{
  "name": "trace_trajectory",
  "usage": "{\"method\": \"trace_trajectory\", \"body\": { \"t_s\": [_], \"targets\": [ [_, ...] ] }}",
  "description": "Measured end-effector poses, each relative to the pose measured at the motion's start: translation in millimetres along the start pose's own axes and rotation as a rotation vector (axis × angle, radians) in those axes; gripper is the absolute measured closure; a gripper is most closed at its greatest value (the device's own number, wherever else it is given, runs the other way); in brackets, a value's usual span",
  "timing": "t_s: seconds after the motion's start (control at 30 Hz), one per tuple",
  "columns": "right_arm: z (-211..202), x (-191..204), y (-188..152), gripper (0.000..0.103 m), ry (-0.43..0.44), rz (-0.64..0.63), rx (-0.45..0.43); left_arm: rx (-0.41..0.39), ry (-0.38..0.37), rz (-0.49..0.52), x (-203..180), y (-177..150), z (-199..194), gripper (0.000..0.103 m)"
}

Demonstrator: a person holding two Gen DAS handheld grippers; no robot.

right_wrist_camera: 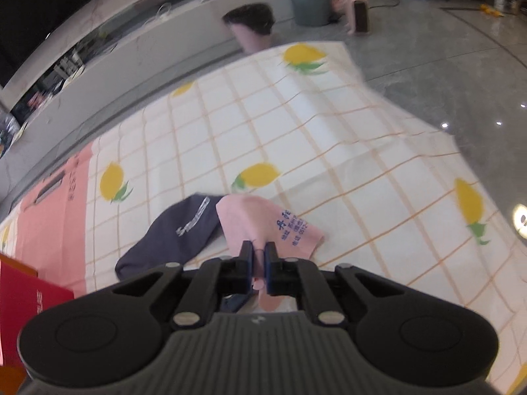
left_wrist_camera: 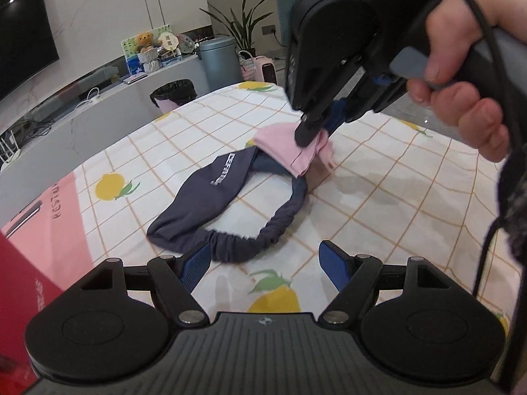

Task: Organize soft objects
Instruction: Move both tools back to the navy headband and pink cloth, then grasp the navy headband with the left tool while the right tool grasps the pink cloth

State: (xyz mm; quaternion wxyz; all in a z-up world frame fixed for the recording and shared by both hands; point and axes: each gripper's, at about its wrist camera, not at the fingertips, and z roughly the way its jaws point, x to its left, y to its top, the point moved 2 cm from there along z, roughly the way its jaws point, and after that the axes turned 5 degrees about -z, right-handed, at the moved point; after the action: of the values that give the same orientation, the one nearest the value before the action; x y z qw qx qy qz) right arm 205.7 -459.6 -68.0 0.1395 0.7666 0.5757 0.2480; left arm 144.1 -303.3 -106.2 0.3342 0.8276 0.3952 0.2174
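A checked tablecloth (left_wrist_camera: 378, 177) printed with yellow lemons covers the whole surface, its far corner hanging toward a shiny grey floor (right_wrist_camera: 444, 65). Along the left edge runs a pink strip (left_wrist_camera: 49, 217) with lettering, and a red box (left_wrist_camera: 19, 296) pokes in at the lower left corner. Past the surface stand a grey bin (left_wrist_camera: 219, 61), a low grey cabinet and a dark television screen (left_wrist_camera: 23, 36) on the wall.

On the cloth lies a navy headband (left_wrist_camera: 210, 204) — a wide front panel with white letters, and a gathered elastic loop curving round toward the left gripper. Its far end is tucked under a pink cloth (left_wrist_camera: 290, 148), which bears blue printed characters in the right wrist view.

The right gripper (right_wrist_camera: 259, 253), gripped by a hand (left_wrist_camera: 461, 75) with a black cable trailing over it, points steeply down with its jaws pinched together on the pink cloth; the fabric is bunched between the blue pads and droops below them, one end lifted off the surface while the rest drapes over the headband.

The left gripper (left_wrist_camera: 263, 263) hangs low over the near side, jaws spread wide and empty — one blue pad just over the headband's elastic part, the other above bare tablecloth.
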Motion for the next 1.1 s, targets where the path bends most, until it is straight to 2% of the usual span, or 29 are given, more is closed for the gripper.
{"method": "trace_trajectory", "body": {
  "t_s": [0.13,0.2,0.3,0.43,0.67,0.8,0.83,0.87,0.97,1.1],
  "targets": [
    [-12.4,-12.9,2.5,0.098,-0.035,0.026,-0.032,-0.037,-0.054,0.052,-4.6,4.5,6.0,0.015],
    [-15.2,-17.9,1.2,0.098,-0.081,0.015,-0.039,-0.006,-0.057,0.066,-5.1,5.8,17.1,0.016],
    [-14.2,-26.8,0.0,0.098,-0.11,0.043,-0.041,0.005,-0.123,0.02,1.5,5.9,27.4,0.018],
    [-12.5,-24.1,-1.3,0.098,-0.117,0.024,-0.036,-0.003,-0.17,-0.061,13.3,8.1,33.8,0.02],
    [-6.9,-15.0,-0.8,0.098,-0.113,-0.008,-0.024,0.018,-0.125,-0.135,20.9,13.0,47.7,0.049],
    [-5.6,-15.7,-1.0,0.098,-0.121,-0.013,-0.021,0.005,-0.102,-0.156,22.6,13.2,44.9,0.076],
    [-5.6,-16.0,-0.9,0.098,-0.123,-0.013,-0.022,0.003,-0.104,-0.166,23.2,12.7,43.7,0.08],
    [-5.4,-16.4,-0.7,0.098,-0.125,-0.013,-0.022,0.001,-0.107,-0.177,24.0,12.3,42.5,0.089],
    [-4.9,-15.4,-0.7,0.098,-0.119,-0.016,-0.019,0.025,-0.118,-0.216,26.6,13.2,39.6,0.094],
    [-5.3,-10.4,-0.6,0.098,-0.097,-0.041,-0.021,0.034,-0.138,-0.258,28.1,13.8,33.3,0.095]
  ]
}}
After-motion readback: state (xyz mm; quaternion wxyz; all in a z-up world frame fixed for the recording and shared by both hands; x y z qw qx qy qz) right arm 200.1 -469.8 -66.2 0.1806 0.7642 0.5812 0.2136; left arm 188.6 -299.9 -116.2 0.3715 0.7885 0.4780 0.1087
